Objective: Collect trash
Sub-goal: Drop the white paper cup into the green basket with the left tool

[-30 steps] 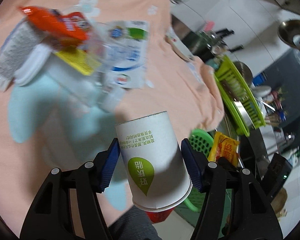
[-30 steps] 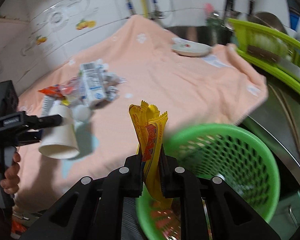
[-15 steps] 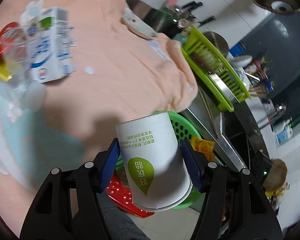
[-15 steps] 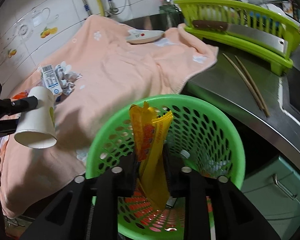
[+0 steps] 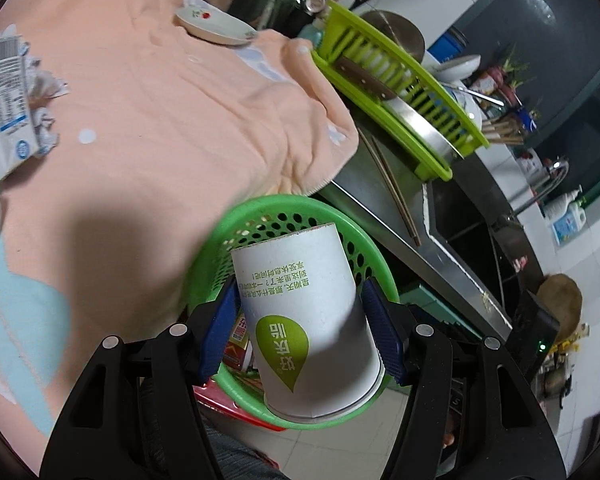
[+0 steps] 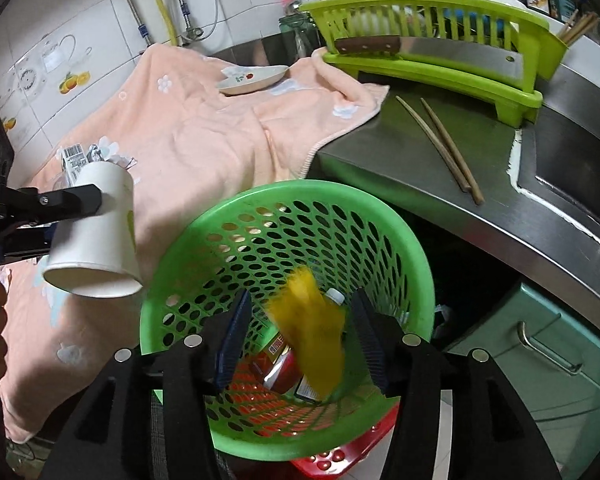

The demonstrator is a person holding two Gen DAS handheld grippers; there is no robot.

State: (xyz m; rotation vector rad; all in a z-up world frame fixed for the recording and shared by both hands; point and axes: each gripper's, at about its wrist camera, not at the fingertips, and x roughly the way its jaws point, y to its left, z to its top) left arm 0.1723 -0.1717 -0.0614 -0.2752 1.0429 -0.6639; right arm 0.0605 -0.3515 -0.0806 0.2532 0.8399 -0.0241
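Note:
My left gripper (image 5: 300, 328) is shut on a white paper cup (image 5: 300, 316) with a green leaf logo, held upside down over the near rim of the green mesh basket (image 5: 260, 216). The cup also shows in the right wrist view (image 6: 96, 232), left of the basket (image 6: 380, 208). My right gripper (image 6: 300, 336) is open above the basket. A yellow snack wrapper (image 6: 312, 336), blurred, is dropping between its fingers into the basket, which holds other trash. A milk carton (image 5: 0, 108) and crumpled paper (image 5: 44, 88) lie on the peach towel (image 5: 160, 100).
A small dish (image 6: 252, 80) sits at the towel's far end. A green dish rack (image 6: 440, 44) with a cleaver and two chopsticks (image 6: 440, 140) are on the steel counter. A sink (image 6: 572, 160) lies to the right. A red basket (image 6: 340, 456) sits under the green one.
My right gripper has opened and let go of the yellow wrapper, which now falls into the basket. My left gripper has carried the cup to the right, over the basket's rim.

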